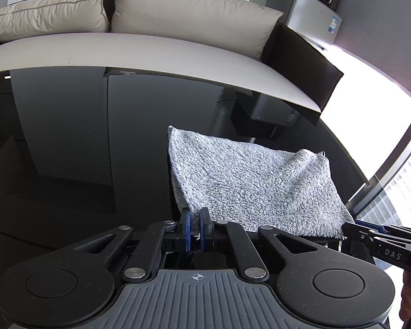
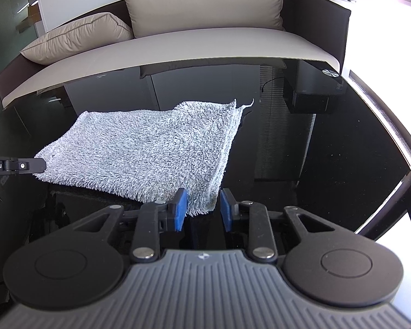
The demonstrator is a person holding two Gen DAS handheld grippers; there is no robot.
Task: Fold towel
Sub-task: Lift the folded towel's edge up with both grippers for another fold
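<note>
Towel (image 1: 249,181): soft, light, limp; laid on the glossy desk (image 1: 68,150), near edge raised.
Left tool (image 1: 196,226): pinched onto the near-left corner.
Right tool (image 2: 202,209): parted around the near-right corner, not yet gripped.
Hold: best taken at corners.

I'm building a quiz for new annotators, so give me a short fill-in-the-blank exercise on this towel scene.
1. The left tongs are shut on the near-left ____ of the towel.
2. The right tongs are ____, the towel's near-right corner lying between their pads.
3. The towel lies on a glossy ____ table.
4. Behind the table stands a sofa bearing ____ beige cushions.

Missing words: corner; open; black; two
</note>
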